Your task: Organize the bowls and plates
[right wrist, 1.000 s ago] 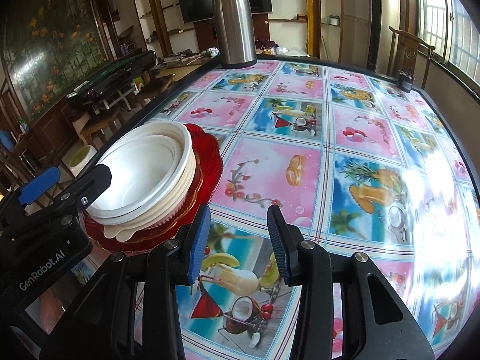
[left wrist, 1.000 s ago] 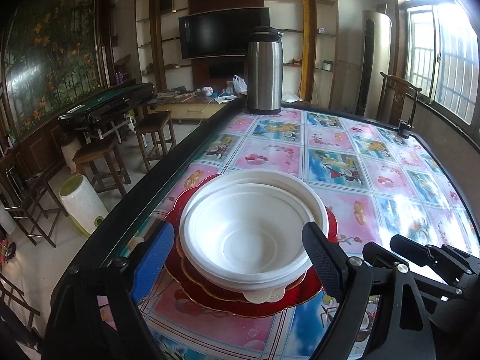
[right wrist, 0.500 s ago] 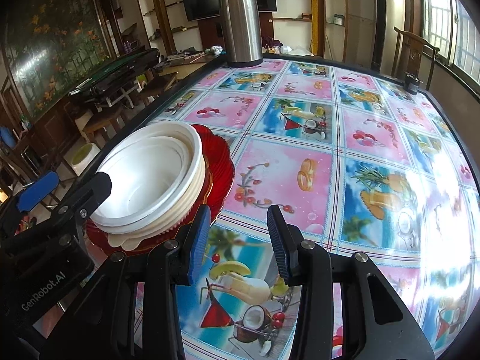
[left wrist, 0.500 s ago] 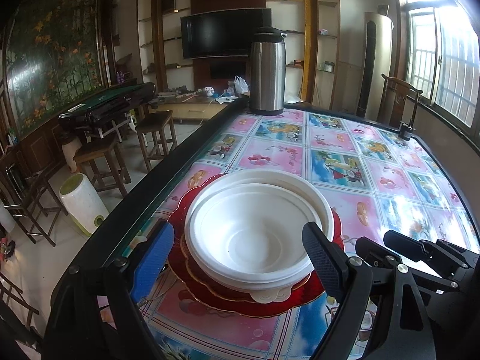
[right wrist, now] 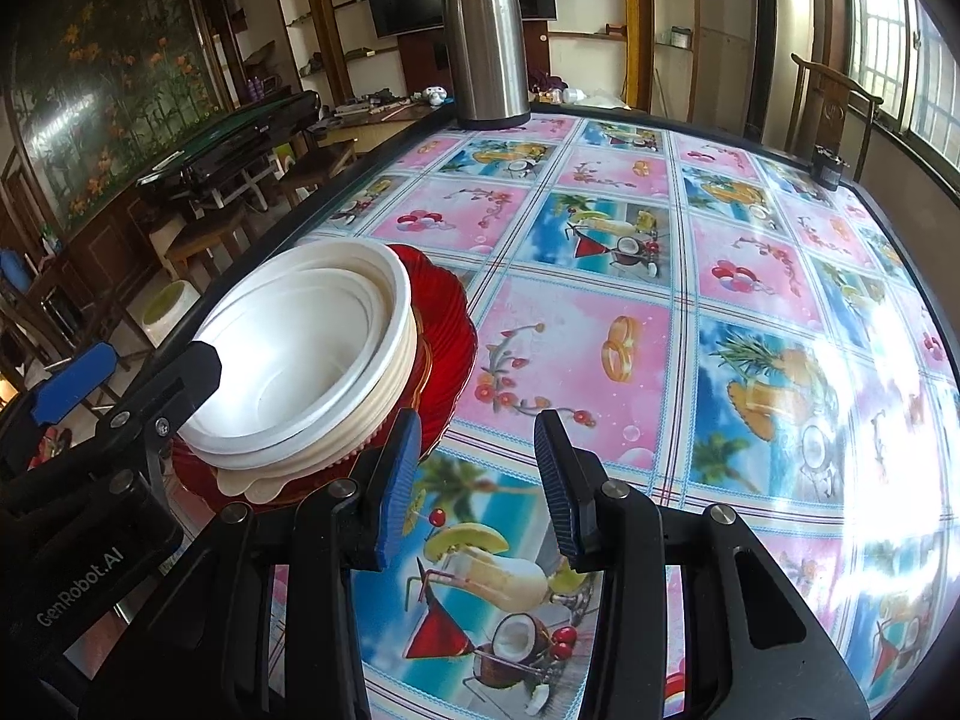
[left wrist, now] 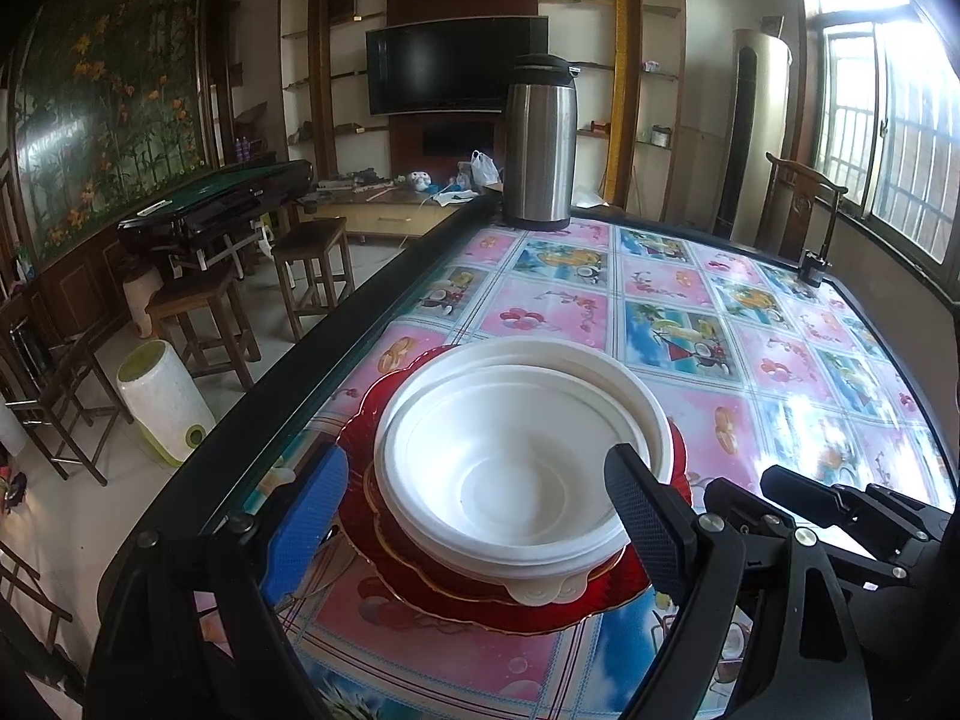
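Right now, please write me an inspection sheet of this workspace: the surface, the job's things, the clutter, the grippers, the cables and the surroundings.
Surface: table under a glossy cloth with fruit and drink pictures.
Job's things: nested white bowls stacked on red plates, near the table's edge.
Clutter: steel thermos jug at the far edge; small dark object at the far corner.
Grippers: left gripper open, jaws either side of the bowls, not touching; right gripper open, empty, over bare cloth.
Cables: nothing seen on the table.
Surroundings: television, wooden stools, chair, window.
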The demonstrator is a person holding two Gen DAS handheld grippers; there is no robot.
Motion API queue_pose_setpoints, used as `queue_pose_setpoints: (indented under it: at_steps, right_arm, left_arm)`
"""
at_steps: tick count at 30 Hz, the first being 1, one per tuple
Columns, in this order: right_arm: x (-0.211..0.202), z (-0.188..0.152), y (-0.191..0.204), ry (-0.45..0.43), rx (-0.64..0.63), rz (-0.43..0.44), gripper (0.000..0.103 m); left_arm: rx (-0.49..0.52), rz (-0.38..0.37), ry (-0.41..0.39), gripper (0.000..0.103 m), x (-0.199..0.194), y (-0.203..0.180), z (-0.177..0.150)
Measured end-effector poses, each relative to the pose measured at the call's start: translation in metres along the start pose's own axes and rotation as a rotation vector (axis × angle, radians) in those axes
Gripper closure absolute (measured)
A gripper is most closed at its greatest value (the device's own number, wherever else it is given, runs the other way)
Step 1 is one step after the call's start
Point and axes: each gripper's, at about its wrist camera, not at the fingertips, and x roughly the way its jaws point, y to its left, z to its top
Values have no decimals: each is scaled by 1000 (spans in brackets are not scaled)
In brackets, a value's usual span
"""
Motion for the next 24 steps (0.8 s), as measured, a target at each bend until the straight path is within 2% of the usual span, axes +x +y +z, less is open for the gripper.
queue_pose_setpoints:
  at_steps: [24]
  right_arm:
    - [4, -2, 2, 23, -10, -9, 63]
  left_arm:
    - [-10, -6, 2, 15, 1, 6, 1]
